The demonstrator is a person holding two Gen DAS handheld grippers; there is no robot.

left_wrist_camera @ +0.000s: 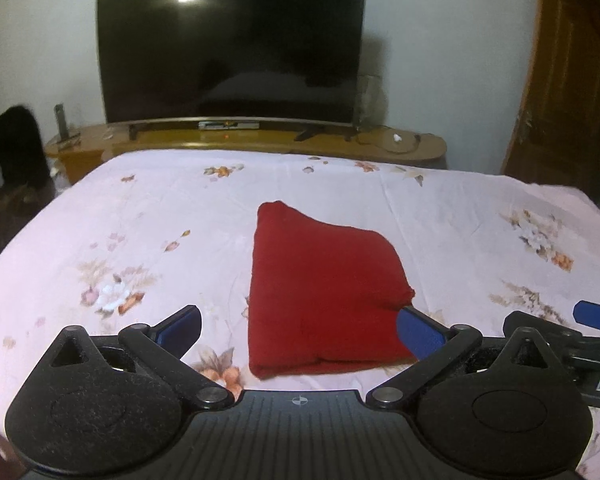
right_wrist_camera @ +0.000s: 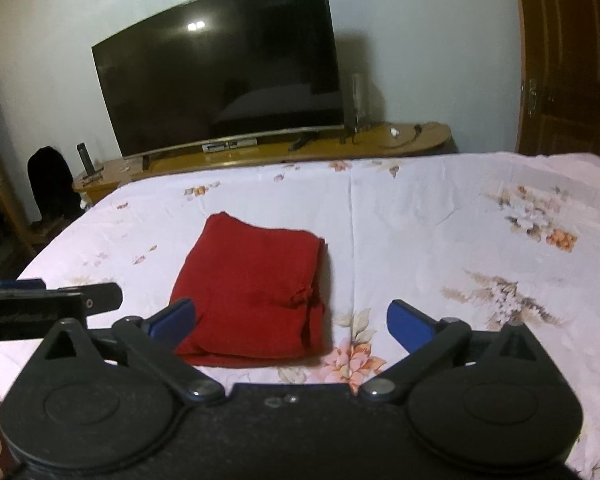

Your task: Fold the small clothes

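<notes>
A red garment [left_wrist_camera: 320, 292] lies folded into a compact flat bundle on the floral bed sheet [left_wrist_camera: 160, 216]. It also shows in the right wrist view [right_wrist_camera: 252, 288]. My left gripper [left_wrist_camera: 300, 330] is open and empty, just short of the bundle's near edge, with its blue fingertips [left_wrist_camera: 182, 326] spread on either side. My right gripper [right_wrist_camera: 290, 320] is open and empty, near the bundle's near right corner. Each gripper shows at the edge of the other's view: the right one [left_wrist_camera: 596, 318], the left one [right_wrist_camera: 32, 304].
A large dark TV [left_wrist_camera: 232, 48] stands on a wooden cabinet [left_wrist_camera: 260, 142] beyond the bed's far edge. A wooden door [left_wrist_camera: 568, 80] is at the right. A dark object [left_wrist_camera: 20, 144] stands at the left beside the cabinet.
</notes>
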